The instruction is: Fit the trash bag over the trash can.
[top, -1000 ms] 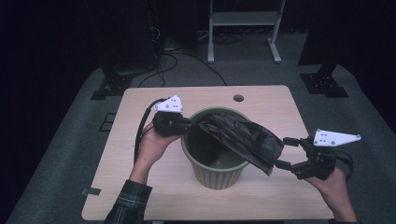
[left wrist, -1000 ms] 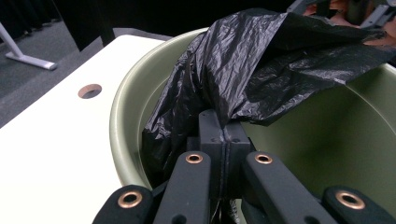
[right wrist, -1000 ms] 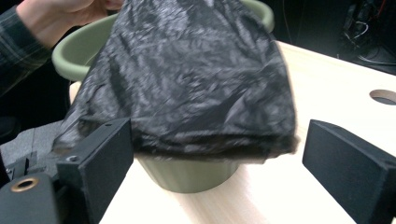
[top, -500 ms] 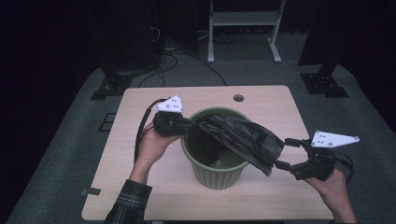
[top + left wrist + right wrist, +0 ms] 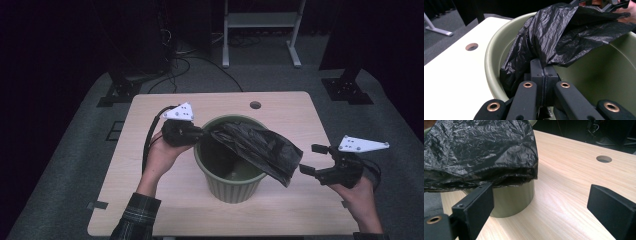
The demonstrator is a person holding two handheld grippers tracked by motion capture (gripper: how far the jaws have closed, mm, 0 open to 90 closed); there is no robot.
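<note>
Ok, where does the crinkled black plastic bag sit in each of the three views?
High view: the crinkled black plastic bag lies in the middle, draped over the right rim of the green ribbed plastic bin.
Left gripper view: bag fills the upper middle and right.
Right gripper view: bag fills the upper left.
Shared landmark: the round hole in the wooden tabletop.

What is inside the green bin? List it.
Inside the green bin, bare green wall and floor show, with part of the black bag hanging in where the left claw pinches it. The bag covers the far right side of the inside.
</note>
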